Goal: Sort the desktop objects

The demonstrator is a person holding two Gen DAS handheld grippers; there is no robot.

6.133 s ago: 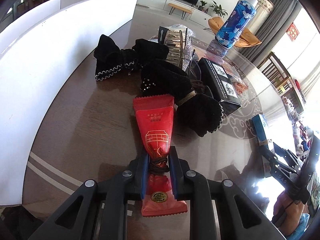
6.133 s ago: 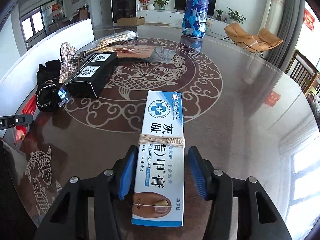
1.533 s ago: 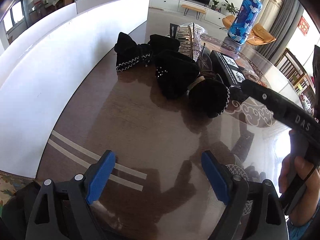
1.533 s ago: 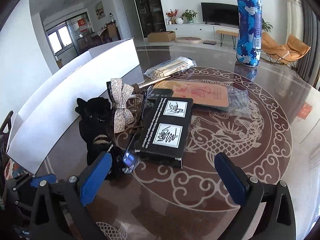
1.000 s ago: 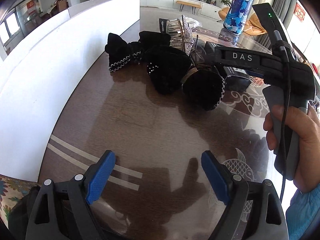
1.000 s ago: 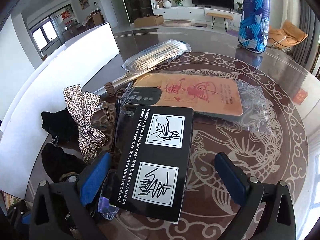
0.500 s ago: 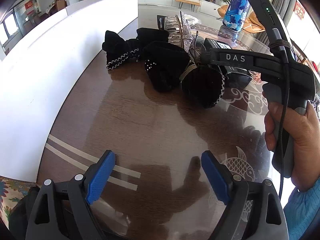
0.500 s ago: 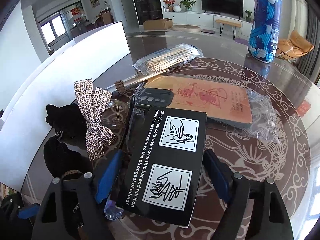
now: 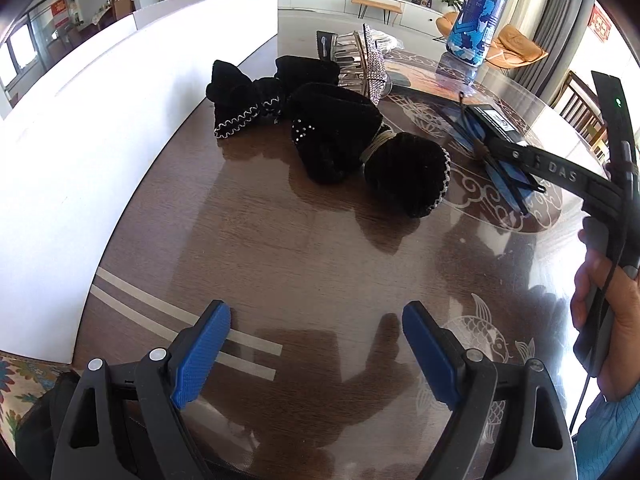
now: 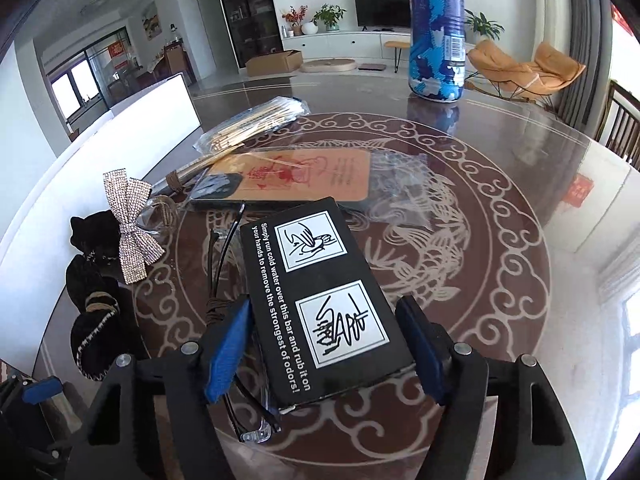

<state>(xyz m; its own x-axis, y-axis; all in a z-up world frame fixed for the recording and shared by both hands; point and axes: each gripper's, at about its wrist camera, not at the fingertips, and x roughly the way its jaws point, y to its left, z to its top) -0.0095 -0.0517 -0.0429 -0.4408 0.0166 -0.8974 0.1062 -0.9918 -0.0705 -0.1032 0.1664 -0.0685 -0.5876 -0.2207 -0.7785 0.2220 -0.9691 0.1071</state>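
My right gripper (image 10: 328, 344) is open, its blue pads either side of a black box (image 10: 320, 292) with white hand-washing pictures; a small gap shows at the right pad. The box (image 9: 494, 122) is tilted up off the table. Clear glasses (image 10: 240, 412) lie under its left edge. My left gripper (image 9: 316, 352) is open and empty above bare wood. Two black velvet bows (image 9: 360, 152) lie ahead of it. A rhinestone bow clip (image 10: 130, 224) stands left of the box.
A white panel (image 9: 100, 120) runs along the table's left side. A blue patterned bottle (image 10: 436, 32) stands at the far side. A bag of wooden sticks (image 10: 256, 124) and a bagged brown case (image 10: 304, 176) lie beyond the box.
My right gripper has closed in around the black box and the box has tipped up off the table. The left gripper has stayed open in place.
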